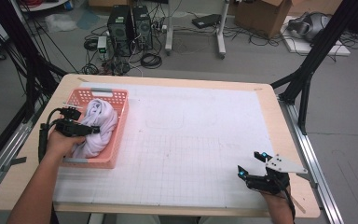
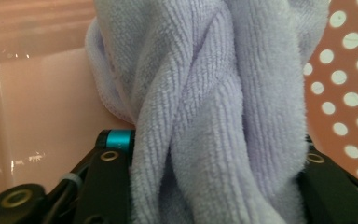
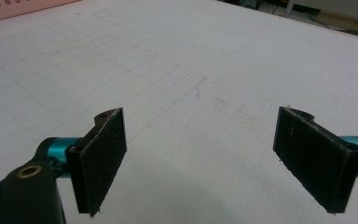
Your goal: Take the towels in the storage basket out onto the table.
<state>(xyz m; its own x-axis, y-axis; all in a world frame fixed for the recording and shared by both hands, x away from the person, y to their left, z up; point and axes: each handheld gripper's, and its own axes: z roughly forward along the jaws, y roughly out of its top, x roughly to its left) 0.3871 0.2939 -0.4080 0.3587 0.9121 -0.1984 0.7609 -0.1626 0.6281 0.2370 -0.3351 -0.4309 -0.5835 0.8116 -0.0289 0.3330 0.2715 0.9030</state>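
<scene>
I start with the table [image 1: 270, 140], a wide pale wooden top covered by a white gridded mat [image 1: 191, 154] that runs almost edge to edge. At its near left corner sits the pink basket [image 1: 117, 140], a plastic tub with perforated walls; from my left gripper view I see round holes dotted through one side and a smooth, glossy pink floor.

Inside that basket lies the towel [image 2: 205, 121], the thing I am working on. It is a pale lavender, nearly white from the high view, with a soft ribbed terry pile. It is bunched and twisted into thick rope-like folds that cross over one another, and a thin stitched hem curls along its left edge. It fills much of the basket and rises above the rim.

My left gripper [image 1: 85, 130] is reached into the basket from the near left side, and its jaws sit either side of a fat twist of towel, the cloth packed between them and bulging past both, so I read this as a grip on the towel.

My right gripper [image 3: 200, 163] rests low over the bare mat at the near right corner, well apart from the basket, its two black padded jaws spread wide with nothing between them.
</scene>
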